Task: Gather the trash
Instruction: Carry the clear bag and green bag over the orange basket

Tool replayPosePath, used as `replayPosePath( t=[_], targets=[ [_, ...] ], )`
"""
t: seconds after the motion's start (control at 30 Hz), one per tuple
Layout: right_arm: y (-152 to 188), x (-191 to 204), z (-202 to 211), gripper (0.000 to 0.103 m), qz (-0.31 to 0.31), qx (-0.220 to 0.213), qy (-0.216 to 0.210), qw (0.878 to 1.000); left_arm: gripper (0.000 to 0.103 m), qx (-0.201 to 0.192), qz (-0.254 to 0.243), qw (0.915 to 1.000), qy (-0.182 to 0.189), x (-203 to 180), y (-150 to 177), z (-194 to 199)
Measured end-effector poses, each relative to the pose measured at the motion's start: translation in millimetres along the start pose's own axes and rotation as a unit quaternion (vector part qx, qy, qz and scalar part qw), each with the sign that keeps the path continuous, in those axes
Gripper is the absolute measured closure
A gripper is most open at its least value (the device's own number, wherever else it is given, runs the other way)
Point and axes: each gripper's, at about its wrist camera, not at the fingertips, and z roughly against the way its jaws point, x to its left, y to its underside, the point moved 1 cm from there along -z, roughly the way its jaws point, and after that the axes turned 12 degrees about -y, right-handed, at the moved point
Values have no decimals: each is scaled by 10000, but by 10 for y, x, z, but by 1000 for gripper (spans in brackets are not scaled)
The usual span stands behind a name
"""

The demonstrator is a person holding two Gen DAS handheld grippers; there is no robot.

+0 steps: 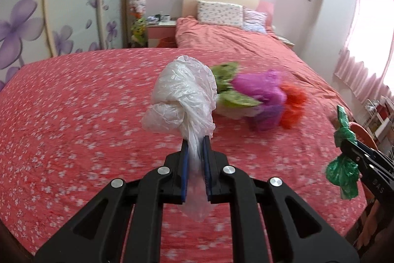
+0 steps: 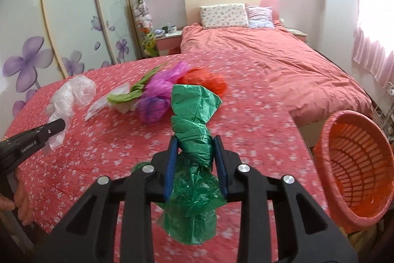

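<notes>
In the left wrist view, the left gripper [image 1: 195,152] sits in the lower middle of the frame, and its blue pads [image 1: 185,162] are almost together, pinching the thin neck of a knotted white plastic bag [image 1: 183,95], which stands up above the jaws over the red flowered bedspread [image 1: 73,115]. At the right edge of this frame the right gripper [image 1: 344,142] holds a green plastic bag [image 1: 343,170]. In the right wrist view, the same green bag [image 2: 194,130] fills the middle, twisted and clamped between the two blue pads [image 2: 171,164], with its lower part hanging under the jaws. Behind it, in the upper middle of the frame, a small heap of trash lies on the bedspread: a purple bag [image 2: 157,95], an orange bag [image 2: 204,80] and a green-and-white wrapper [image 2: 128,96]. An orange slatted basket [image 2: 354,164] stands at the right edge, beside the bed. Two pillows [image 2: 224,15] lie at the far headboard.
</notes>
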Motion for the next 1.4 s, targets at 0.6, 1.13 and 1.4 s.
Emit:
replayPosePath(
  t=[0.6,1.13,1.4],
  targets=[
    [107,-729,391,74,-517,-300,533,9968,92,-83,-658,9941,861,-1034,52,122],
    [242,-1396,665,74,-869,-501,1220,9874,92,-26,-1059,9836,1457,-1745,146,133],
    [361,-1737,768,74,-1073,-488,1490,9818,92,44,-1332,9761,1714,-2183,209,138]
  ],
)
